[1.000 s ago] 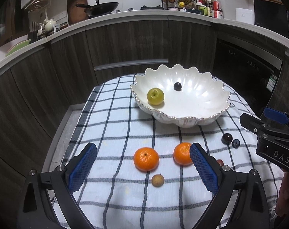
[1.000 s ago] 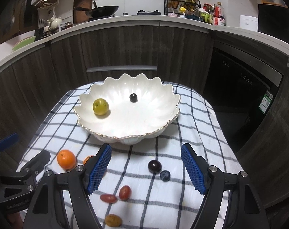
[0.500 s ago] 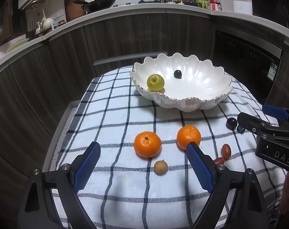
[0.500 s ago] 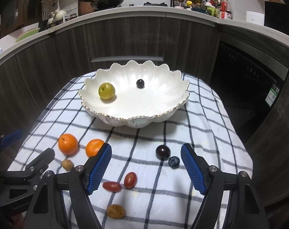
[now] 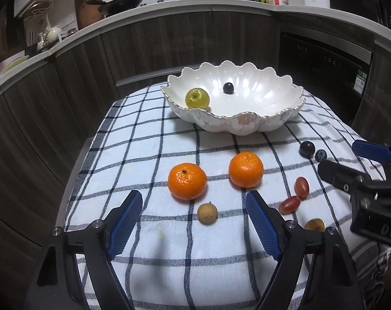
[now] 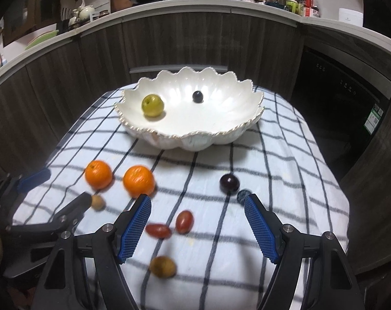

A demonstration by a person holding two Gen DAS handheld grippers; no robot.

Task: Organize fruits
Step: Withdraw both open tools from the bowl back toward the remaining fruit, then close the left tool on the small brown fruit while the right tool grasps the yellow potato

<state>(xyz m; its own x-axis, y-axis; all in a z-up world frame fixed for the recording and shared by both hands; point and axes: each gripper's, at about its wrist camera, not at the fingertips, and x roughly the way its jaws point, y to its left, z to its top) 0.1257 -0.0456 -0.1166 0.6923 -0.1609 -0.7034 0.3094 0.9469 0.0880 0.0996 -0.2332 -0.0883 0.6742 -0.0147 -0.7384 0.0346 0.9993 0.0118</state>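
Fruits lay mostly loose on the checked cloth (image 5: 149, 235), two oranges (image 5: 187, 184) and a small brown fruit (image 5: 207, 213) ahead of the left gripper (image 5: 194, 222), two red tomatoes (image 6: 184, 221) before the right gripper (image 6: 197, 223), both gaping wide and empty, while a green apple (image 5: 197, 98) sat in the white bowl (image 5: 262, 126).

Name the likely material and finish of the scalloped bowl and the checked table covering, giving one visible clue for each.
Bowl: probably glazed ceramic; glossy pearly white with bright highlights and a metallic-looking rim line.
Table covering: woven cloth, matte; it drapes and wrinkles at the edges, with a soft check weave.
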